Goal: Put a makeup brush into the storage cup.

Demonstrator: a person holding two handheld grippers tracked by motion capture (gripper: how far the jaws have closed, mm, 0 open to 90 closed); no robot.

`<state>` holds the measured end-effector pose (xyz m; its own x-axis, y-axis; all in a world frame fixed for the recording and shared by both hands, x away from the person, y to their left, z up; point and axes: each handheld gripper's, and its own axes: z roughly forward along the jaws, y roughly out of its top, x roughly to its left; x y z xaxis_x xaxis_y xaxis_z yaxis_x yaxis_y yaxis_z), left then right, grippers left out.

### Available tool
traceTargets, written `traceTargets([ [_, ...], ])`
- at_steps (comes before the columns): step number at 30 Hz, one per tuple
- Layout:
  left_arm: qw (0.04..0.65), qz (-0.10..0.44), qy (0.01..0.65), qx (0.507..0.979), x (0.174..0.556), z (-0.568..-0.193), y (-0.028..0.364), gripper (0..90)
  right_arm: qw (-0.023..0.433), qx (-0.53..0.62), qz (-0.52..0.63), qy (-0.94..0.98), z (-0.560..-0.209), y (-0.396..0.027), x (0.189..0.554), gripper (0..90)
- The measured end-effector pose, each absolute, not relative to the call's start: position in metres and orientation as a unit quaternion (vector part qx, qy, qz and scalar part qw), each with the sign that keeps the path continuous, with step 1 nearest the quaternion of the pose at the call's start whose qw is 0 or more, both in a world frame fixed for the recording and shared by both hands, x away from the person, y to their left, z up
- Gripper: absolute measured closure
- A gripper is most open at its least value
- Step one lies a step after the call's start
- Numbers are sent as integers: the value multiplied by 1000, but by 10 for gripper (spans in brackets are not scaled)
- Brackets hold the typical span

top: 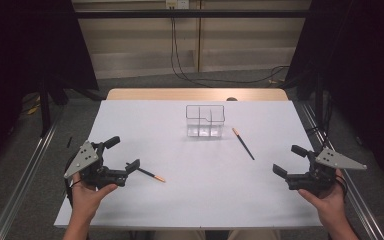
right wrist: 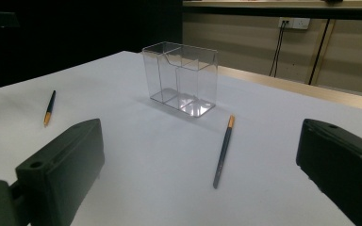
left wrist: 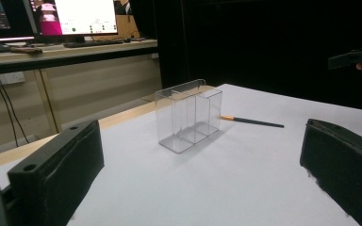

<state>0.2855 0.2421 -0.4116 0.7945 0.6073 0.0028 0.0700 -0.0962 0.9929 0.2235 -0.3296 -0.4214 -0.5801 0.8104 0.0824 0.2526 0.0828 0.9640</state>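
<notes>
Both grippers, left [top: 127, 153] and right [top: 290, 159], fingers spread (empty), flank the clear organizer [top: 205, 120]; pencils [top: 243, 143] lie beside it.

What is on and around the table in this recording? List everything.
pens: 2, dark with orange ends; one lying near the left gripper, one right of the organiser
organiser: 1, clear, with compartments, upright at the table's far middle, nothing in it
table: 1, white top, wooden far edge
cables: black, on the wall and floor behind
monitors: lit, on a desk in the left gripper view
left gripper: black, open, holding nothing
right gripper: black, open, holding nothing
</notes>
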Motion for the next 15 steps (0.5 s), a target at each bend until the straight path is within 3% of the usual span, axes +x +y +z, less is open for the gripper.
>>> traceTargets([
  [15, 621, 209, 225, 721, 300, -409, 229, 1, 250, 383, 558, 693, -421, -329, 223, 11],
])
